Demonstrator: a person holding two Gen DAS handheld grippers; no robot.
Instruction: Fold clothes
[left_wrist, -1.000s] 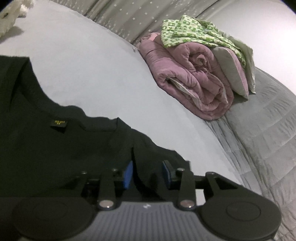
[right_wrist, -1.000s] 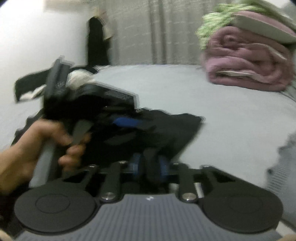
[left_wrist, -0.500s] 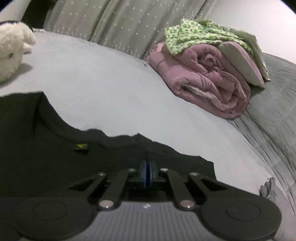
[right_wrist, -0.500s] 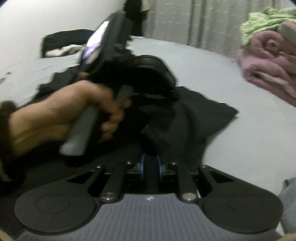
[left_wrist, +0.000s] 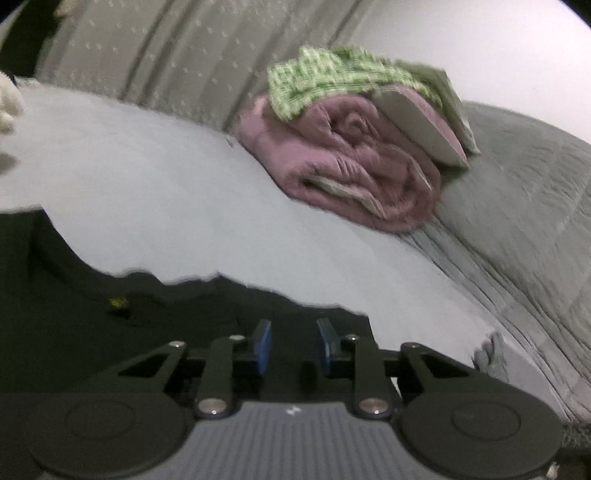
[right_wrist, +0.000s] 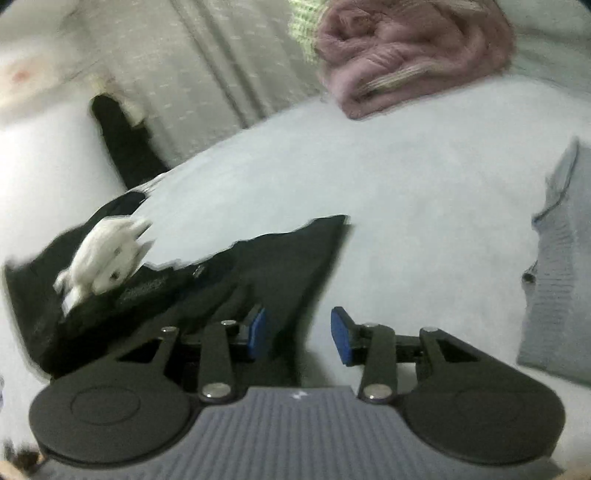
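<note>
Black T-shirt (left_wrist: 92, 332) lies on the bed (left_wrist: 155, 184), fold stage unclear; left gripper (left_wrist: 293, 345) and right gripper (right_wrist: 299, 338), both at 6 o'clock, gape empty.

Dim, flat indoor light with a grey-green cast fills both fisheye views; shadows are soft. Motion blur smears the pink quilt (left_wrist: 354, 166) and curtain (right_wrist: 207, 70), worse in the right view. The black shirt (left_wrist: 74, 325) sinks into detail-free darkness. Straight lines bow near the dark, vignetted corners.
</note>
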